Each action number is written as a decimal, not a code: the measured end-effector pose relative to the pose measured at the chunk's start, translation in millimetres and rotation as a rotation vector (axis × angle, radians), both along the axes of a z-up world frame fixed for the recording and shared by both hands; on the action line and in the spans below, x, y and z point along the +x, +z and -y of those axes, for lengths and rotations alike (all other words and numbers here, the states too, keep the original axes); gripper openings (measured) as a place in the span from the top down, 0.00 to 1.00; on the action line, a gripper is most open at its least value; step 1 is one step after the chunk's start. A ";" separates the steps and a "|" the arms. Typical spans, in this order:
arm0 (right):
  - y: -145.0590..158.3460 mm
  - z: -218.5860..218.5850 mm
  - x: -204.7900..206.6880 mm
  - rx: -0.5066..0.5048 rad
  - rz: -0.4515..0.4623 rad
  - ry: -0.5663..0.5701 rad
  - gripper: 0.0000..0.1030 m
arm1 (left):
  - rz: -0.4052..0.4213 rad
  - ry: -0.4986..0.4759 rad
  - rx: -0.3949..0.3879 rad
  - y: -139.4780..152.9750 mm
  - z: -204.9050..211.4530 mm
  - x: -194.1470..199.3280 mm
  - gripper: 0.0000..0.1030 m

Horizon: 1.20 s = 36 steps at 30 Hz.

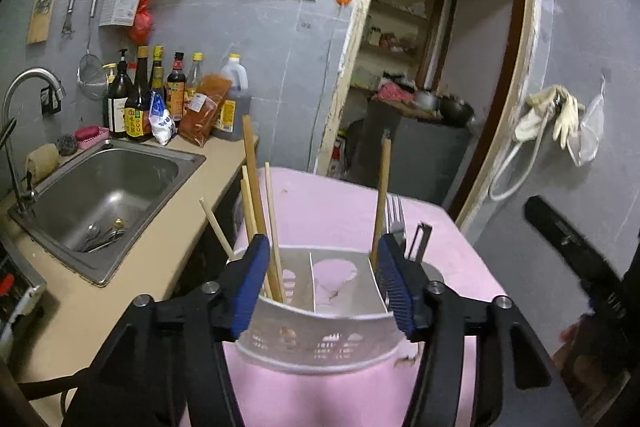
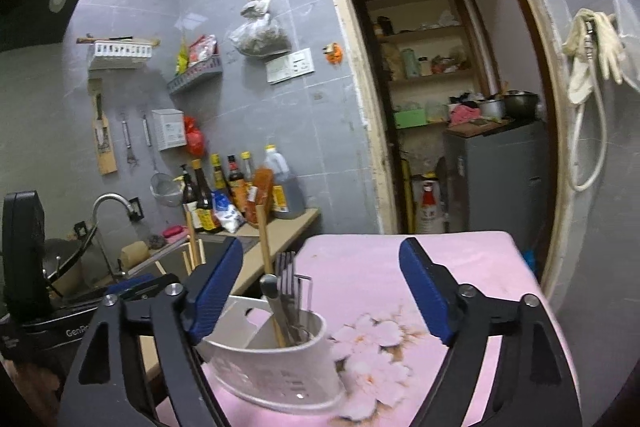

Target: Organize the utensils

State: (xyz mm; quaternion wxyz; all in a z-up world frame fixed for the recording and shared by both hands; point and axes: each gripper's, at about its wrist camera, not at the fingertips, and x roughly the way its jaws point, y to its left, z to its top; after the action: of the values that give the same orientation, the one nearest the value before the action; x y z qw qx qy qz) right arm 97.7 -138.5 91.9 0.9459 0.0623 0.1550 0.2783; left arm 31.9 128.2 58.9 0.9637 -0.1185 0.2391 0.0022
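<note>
A white slotted utensil holder stands on a table under a pink flowered cloth. Several wooden chopsticks lean in its left compartment. One more chopstick and a metal fork stand in the right one; the middle is bare. My left gripper is open, its blue pads straddling the holder's top with nothing held. In the right wrist view the holder sits low and left, with the fork and other metal utensils in it. My right gripper is wide open above it, holding nothing.
Left of the table runs a beige counter with a steel sink that has metal utensils lying in it. Sauce bottles crowd the back of the counter. An open doorway lies behind the table. The left gripper's black body is at the right view's left edge.
</note>
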 end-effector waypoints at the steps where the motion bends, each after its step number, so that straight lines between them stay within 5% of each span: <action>1: 2.7 3.7 -3.1 -0.010 -0.006 -0.015 0.15 | -0.009 -0.004 -0.003 -0.2 1.0 -1.7 0.42; 3: 6.9 11.2 -9.4 -0.029 -0.019 -0.041 0.05 | -0.024 -0.004 -0.001 -0.3 3.0 -6.0 0.27; 5: 10.3 18.1 -17.1 -0.041 -0.029 -0.059 0.00 | -0.023 -0.008 0.001 -1.0 5.7 -11.8 0.24; 25: -10.7 38.2 -88.3 -0.189 -0.050 -0.148 0.00 | -0.025 -0.038 0.147 -37.8 21.5 -73.7 0.24; 36: -20.9 48.9 -95.5 -0.206 -0.095 -0.176 0.00 | -0.009 -0.011 0.143 -36.1 27.3 -88.0 0.24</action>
State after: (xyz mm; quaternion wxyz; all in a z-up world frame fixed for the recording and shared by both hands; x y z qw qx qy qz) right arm 2.2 -187.4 71.0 0.9596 -0.0087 0.2214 0.1735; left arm -56.1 100.9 22.8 0.9686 -0.0482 0.2435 0.0145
